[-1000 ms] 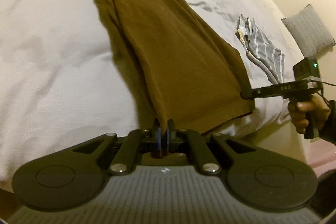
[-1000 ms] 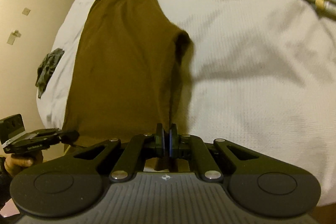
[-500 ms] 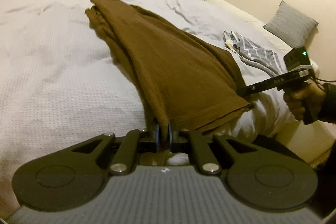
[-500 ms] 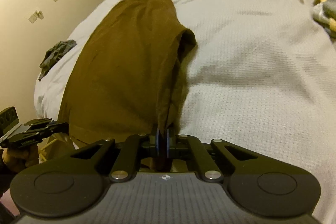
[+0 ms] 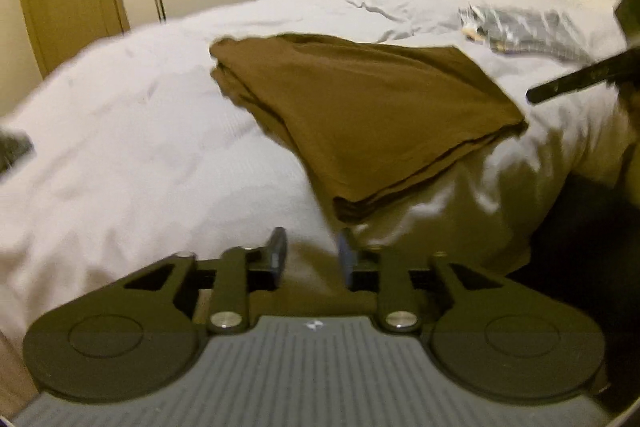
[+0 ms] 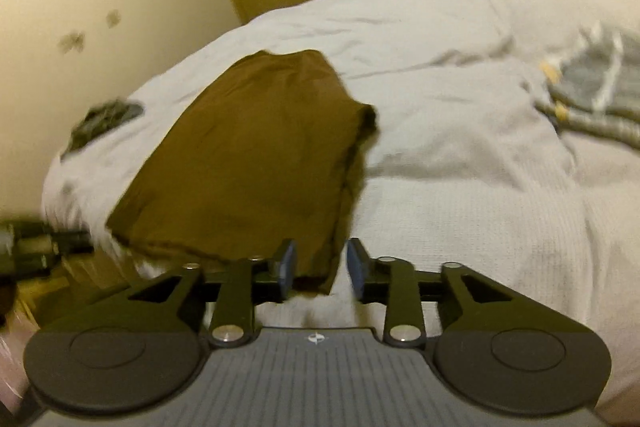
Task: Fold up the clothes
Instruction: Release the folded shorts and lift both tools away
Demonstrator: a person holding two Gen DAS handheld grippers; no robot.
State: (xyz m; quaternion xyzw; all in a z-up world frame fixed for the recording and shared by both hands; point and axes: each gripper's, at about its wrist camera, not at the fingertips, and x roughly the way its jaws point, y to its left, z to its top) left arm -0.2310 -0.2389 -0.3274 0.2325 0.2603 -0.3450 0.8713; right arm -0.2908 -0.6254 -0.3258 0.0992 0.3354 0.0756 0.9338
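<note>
Brown garment (image 5: 360,115) lies folded in layers on the bed (image 5: 140,147) near its edge, probably kept within reach; the left gripper (image 5: 308,259) hangs just short of it, fingers wide and empty; the right gripper (image 5: 580,83) enters blurred at right, its fingers cut off. Right view: garment (image 6: 248,163) runs far-left; right gripper (image 6: 320,263) fingers wide, straddling the near corner without pinching; left gripper (image 6: 44,243) is a blur; 2 other clothes are indistinct.
</note>
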